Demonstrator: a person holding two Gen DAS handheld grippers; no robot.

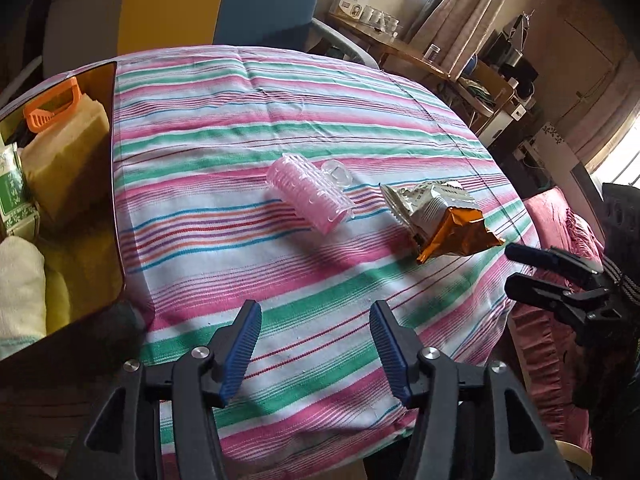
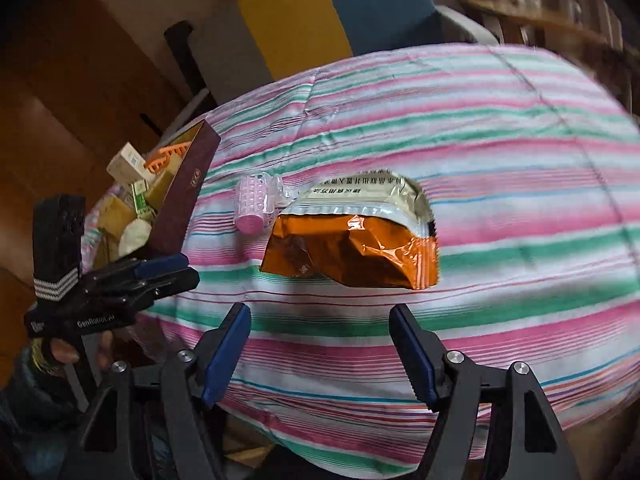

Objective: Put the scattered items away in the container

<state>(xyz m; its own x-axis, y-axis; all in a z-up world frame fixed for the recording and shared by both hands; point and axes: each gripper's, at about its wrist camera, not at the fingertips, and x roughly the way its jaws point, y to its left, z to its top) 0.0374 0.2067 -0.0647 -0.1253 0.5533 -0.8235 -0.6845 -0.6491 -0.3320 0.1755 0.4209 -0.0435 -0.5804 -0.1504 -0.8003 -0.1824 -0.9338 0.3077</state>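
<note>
Your right gripper (image 2: 320, 344) has its jaws spread wide with nothing between them, and it hangs over the striped cloth (image 2: 500, 152) just short of the snack packet (image 2: 352, 252). Judging by that, the packet is the next pick: come down over its orange crumpled end, straddle a raised fold and close gently, since the foil will likely slip or crush. Your left gripper (image 1: 316, 344) is also parted and empty, near the corner of the maroon box (image 1: 114, 184). Use the box as reference: the pink hair roller (image 1: 308, 196) lies on the cloth well clear of its wall, a clear plastic piece (image 1: 338, 172) touching the roller's far end, and the packet lies beyond the roller, farther from the box. The box already holds an orange comb (image 1: 52, 106) and cartons.
</note>
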